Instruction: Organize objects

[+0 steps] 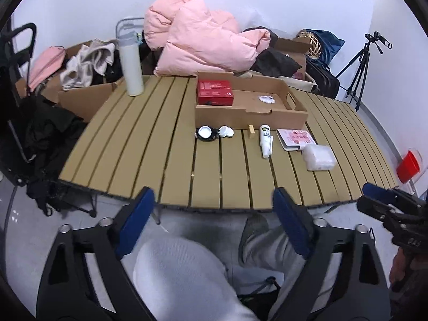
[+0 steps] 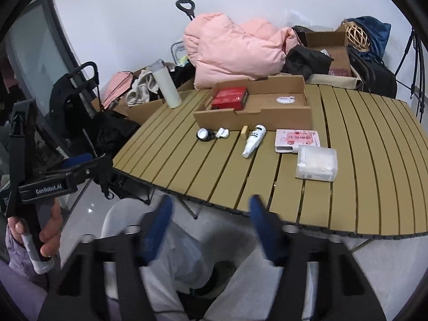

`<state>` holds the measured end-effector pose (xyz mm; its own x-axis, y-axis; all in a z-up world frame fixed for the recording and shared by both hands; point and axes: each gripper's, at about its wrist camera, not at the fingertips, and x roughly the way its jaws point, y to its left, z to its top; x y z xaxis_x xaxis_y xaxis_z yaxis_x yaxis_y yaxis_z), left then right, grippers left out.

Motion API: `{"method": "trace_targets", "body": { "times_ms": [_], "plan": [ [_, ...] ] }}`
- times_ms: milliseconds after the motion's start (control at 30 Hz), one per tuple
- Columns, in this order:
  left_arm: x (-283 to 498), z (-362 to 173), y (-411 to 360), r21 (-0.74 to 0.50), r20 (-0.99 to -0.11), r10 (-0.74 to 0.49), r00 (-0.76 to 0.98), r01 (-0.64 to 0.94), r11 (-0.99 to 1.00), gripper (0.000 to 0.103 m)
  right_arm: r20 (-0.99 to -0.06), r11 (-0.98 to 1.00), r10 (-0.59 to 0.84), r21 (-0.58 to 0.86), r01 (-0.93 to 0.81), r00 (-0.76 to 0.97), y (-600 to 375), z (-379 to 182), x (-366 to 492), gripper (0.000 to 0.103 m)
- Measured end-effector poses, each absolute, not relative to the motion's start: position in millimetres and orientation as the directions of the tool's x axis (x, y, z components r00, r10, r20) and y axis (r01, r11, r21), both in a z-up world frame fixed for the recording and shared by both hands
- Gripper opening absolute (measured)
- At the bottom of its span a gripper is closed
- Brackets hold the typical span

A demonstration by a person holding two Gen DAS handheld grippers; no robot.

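A cardboard tray (image 1: pixel 251 119) (image 2: pixel 254 119) sits at the back of the slatted table and holds a red box (image 1: pixel 214 92) (image 2: pixel 229 97). In front of it lie a black-and-white round item (image 1: pixel 205 133) (image 2: pixel 203 134), a white cap (image 1: pixel 226 132) (image 2: pixel 222 133), a small wooden block (image 1: pixel 251 132) (image 2: pixel 244 132), a white spray bottle (image 1: pixel 265 140) (image 2: pixel 253 140), a pink booklet (image 1: pixel 295 139) (image 2: pixel 296 137) and a clear plastic box (image 1: pixel 318 157) (image 2: pixel 316 162). My left gripper (image 1: pixel 214 214) is open and empty, short of the table's front edge. My right gripper (image 2: pixel 210 222) is open and empty too, also short of that edge.
A tall white bottle (image 1: pixel 130 65) (image 2: pixel 167 85) stands at the table's back left. A pink duvet (image 1: pixel 203 36) (image 2: pixel 235 48), clothes and boxes pile up behind. A tripod (image 1: pixel 358 67) stands at the right. The person's legs (image 1: pixel 187 272) are below the grippers.
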<state>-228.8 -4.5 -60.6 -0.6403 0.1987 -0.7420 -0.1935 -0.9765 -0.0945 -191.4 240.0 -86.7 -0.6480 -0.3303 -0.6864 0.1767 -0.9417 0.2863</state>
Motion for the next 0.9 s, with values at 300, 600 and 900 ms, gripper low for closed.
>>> {"method": "trace_targets", "body": {
  "times_ms": [300, 600, 900],
  "plan": [
    [-341.8, -112.1, 16.1, -0.125, -0.809, 0.217, -0.547, -0.201, -0.972, 0.060, -0.736, -0.960, -0.277, 0.245, 0.138, -0.617, 239.9, -141.3, -305.0, 0.056],
    [-425.0, -145.5, 85.8, -0.170, -0.862, 0.284, -0.420, -0.288, -0.943, 0.033, -0.779, -0.953, -0.271, 0.299, 0.045, -0.566, 250.8, -204.1, -407.8, 0.047],
    [-471.1, -194.4, 119.6, -0.193, -0.892, 0.310, -0.330, -0.341, -0.920, 0.033, -0.798, -0.962, -0.241, 0.274, 0.024, -0.552, 259.9, -223.0, -432.3, 0.031]
  ]
}}
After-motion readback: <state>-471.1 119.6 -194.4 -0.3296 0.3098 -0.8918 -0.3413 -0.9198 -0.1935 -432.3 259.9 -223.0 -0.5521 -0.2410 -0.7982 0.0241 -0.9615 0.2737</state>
